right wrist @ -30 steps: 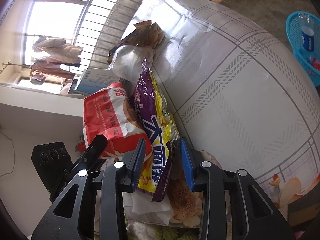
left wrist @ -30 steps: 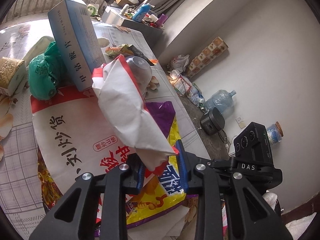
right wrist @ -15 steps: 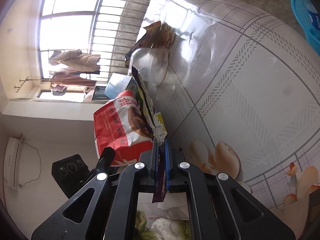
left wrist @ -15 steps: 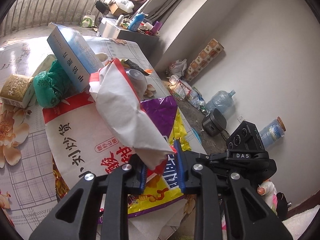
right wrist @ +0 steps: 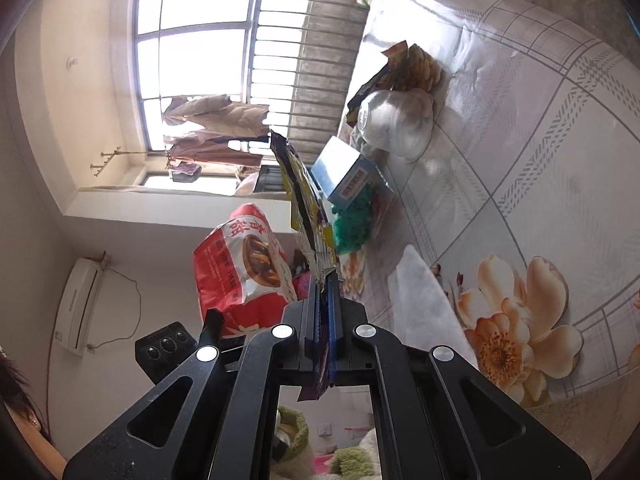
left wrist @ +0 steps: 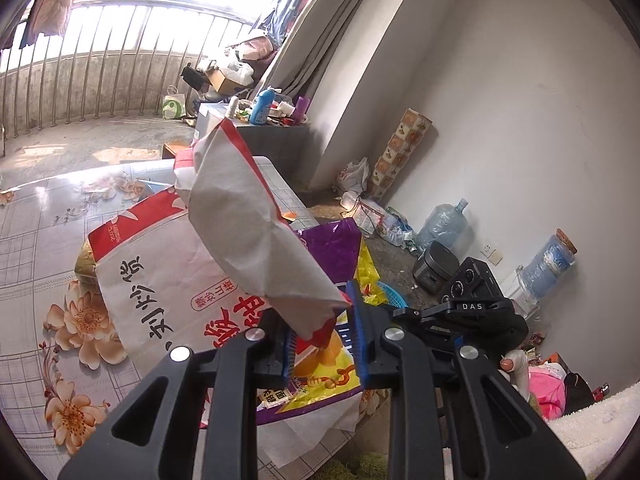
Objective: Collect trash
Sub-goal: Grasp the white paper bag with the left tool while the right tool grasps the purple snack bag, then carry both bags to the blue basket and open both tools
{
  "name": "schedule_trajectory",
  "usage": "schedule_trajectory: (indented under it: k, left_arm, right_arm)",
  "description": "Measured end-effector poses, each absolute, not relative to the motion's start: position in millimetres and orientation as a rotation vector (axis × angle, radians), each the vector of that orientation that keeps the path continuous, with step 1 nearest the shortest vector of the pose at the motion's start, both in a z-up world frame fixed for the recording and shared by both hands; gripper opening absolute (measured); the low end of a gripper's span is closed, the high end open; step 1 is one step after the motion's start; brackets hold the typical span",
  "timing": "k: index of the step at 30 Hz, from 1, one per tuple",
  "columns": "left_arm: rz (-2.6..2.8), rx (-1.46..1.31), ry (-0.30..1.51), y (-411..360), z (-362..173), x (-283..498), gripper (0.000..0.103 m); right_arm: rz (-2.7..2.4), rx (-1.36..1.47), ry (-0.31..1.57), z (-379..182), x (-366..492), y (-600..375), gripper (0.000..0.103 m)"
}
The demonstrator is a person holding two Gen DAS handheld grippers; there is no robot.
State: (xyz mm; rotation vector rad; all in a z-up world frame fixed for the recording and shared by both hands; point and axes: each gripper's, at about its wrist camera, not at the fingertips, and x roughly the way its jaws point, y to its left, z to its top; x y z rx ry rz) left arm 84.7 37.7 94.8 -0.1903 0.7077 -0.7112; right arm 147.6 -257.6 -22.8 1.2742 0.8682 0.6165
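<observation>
A red-and-white paper bag (left wrist: 248, 232) hangs off the floral table (left wrist: 48, 240), and my left gripper (left wrist: 322, 332) is shut on its crumpled corner. Under it lies a purple-and-yellow snack wrapper (left wrist: 340, 248). In the right wrist view that wrapper (right wrist: 300, 188) stands edge-on, with my right gripper (right wrist: 324, 292) shut on its lower end. The paper bag (right wrist: 244, 268) appears there just left of the wrapper. More trash stays on the table: a green plastic bag (right wrist: 354, 226), a blue-and-white box (right wrist: 346, 172), a clear plastic bowl (right wrist: 394, 128) and a brown snack packet (right wrist: 408, 68).
A white paper sheet (right wrist: 420, 292) lies near the table edge. On the floor by the wall are a water jug (left wrist: 444, 224), a rice cooker (left wrist: 434, 272) and a blue basket (left wrist: 388, 300). A thumb (left wrist: 512, 364) shows beside the other gripper's black housing (left wrist: 472, 312).
The right gripper closed on the purple-and-yellow wrapper and tipped it upward. The left gripper rose with the paper bag, which now hides the box and green bag.
</observation>
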Motion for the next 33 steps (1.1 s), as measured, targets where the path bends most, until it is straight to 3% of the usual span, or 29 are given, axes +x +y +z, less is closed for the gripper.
schedule_trajectory:
  k: [17, 26, 33]
  left_arm:
    - [-0.809, -0.133, 0.569, -3, 162, 70, 0.022]
    - [-0.977, -0.061, 0.571, -96, 183, 99, 0.022]
    - [-1.151, -0.003, 0.698, -209, 169, 131, 0.022]
  right_arm:
    - [0.612, 1.307, 0.588, 10, 110, -317, 0.002]
    - [0.472, 1.344, 0.399, 11, 74, -386, 0.002]
    - [0.259, 1.385, 0.283, -8, 40, -448, 0.002]
